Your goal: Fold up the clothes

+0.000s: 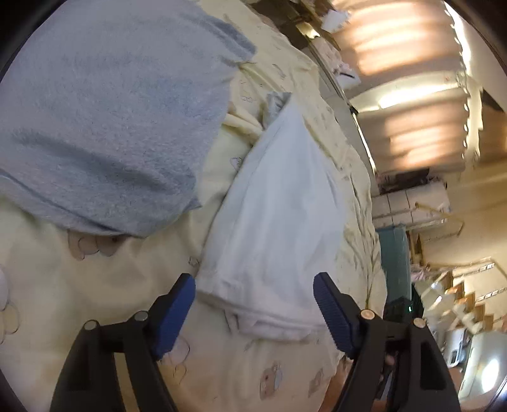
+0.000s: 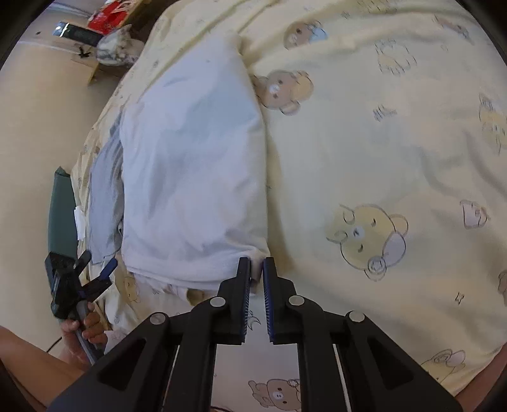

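A white garment (image 2: 190, 171) lies folded into a long panel on a yellow bear-print bed sheet (image 2: 380, 142). My right gripper (image 2: 256, 266) is shut on the garment's near right corner. In the left wrist view the same white garment (image 1: 279, 215) lies ahead, its hem between the blue pads. My left gripper (image 1: 253, 291) is open and empty, just over that hem. It also shows in the right wrist view (image 2: 95, 269), left of the garment. A grey-blue garment (image 1: 111, 120) lies on the sheet (image 1: 95, 301) to the left.
A grey cloth (image 2: 104, 196) lies under the white garment's left side. The bed's left edge drops to a beige floor (image 2: 38, 142) with a cardboard box (image 2: 92, 68) and red packaging (image 2: 107, 16). A dark green object (image 2: 61, 209) sits by the bed edge.
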The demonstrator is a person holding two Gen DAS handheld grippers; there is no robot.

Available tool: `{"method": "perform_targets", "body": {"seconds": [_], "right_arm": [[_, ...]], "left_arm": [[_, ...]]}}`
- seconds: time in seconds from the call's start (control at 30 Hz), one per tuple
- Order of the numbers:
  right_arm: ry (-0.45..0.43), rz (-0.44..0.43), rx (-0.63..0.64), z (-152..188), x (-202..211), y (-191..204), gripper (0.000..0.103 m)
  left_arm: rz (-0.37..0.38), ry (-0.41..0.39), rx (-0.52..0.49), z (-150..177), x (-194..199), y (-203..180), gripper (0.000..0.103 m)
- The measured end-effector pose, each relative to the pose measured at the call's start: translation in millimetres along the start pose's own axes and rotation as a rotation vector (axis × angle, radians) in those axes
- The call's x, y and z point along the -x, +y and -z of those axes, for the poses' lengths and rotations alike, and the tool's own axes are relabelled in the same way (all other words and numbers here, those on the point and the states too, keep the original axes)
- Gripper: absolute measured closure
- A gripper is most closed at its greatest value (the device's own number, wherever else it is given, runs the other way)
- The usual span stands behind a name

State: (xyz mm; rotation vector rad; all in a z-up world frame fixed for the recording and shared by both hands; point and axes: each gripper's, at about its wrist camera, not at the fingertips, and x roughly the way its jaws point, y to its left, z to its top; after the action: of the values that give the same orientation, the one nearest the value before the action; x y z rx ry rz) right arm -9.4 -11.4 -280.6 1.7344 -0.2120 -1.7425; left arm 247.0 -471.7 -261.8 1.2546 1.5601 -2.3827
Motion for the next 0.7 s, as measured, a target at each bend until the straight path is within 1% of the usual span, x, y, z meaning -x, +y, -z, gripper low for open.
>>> {"method": "perform_targets", "body": {"seconds": [0.03, 0.07, 0.13, 0.17, 0.2, 0.27, 0.37, 0.4, 0.43, 0.47, 0.53, 0.57, 0.6, 0.63, 0.67, 0.7], "right_arm": [[-0.004, 0.006, 0.012, -1, 1, 3, 0.092], [-0.006, 0.008, 0.012, -3, 4, 3, 0.092], [-0.019, 0.013, 0.007, -4, 6, 8, 0.092], [-0.032, 0.017, 0.002, -3, 6, 13, 0.092], [-0.048, 0.019, -0.002, -3, 7, 17, 0.092], [-0.141, 0.081, 0.02, -3, 18, 29, 0.092], [-0.212, 0.093, 0.024, -6, 35, 39, 0.092], [-0.219, 0.095, 0.03, -7, 39, 41, 0.092], [-0.216, 0.089, 0.031, -7, 41, 45, 0.092], [-0.213, 0.083, 0.033, -7, 42, 48, 0.092], [-0.209, 0.074, 0.037, -7, 44, 56, 0.092], [-0.209, 0.071, 0.041, -7, 43, 60, 0.092], [-0.211, 0.069, 0.046, -6, 44, 62, 0.092], [-0.21, 0.062, 0.048, -5, 42, 65, 0.092], [-0.209, 0.055, 0.05, -4, 41, 68, 0.092], [-0.205, 0.054, 0.055, -6, 43, 68, 0.092]], "left_arm": [[-0.015, -0.002, 0.013, -1, -4, 4, 0.025], [-0.035, -0.005, 0.054, -2, -9, 11, 0.025], [0.018, 0.004, 0.142, 1, -12, 24, 0.025], [0.056, 0.021, 0.2, 3, -13, 34, 0.025], [0.089, 0.038, 0.235, 5, -17, 39, 0.025], [0.152, 0.064, 0.264, 10, -26, 44, 0.025], [0.141, 0.021, 0.265, 12, -28, 49, 0.026], [0.142, 0.003, 0.263, 13, -30, 49, 0.027], [0.154, -0.026, 0.246, 12, -28, 45, 0.037], [0.16, -0.018, 0.226, 12, -29, 41, 0.054], [0.17, 0.004, 0.184, 10, -32, 34, 0.067], [0.17, 0.018, 0.176, 10, -37, 30, 0.067], [0.151, 0.022, 0.168, 10, -41, 29, 0.067], [0.132, 0.025, 0.161, 10, -45, 28, 0.075], [0.1, 0.007, 0.14, 9, -44, 26, 0.099], [0.067, -0.013, 0.117, 7, -43, 24, 0.099]]}}
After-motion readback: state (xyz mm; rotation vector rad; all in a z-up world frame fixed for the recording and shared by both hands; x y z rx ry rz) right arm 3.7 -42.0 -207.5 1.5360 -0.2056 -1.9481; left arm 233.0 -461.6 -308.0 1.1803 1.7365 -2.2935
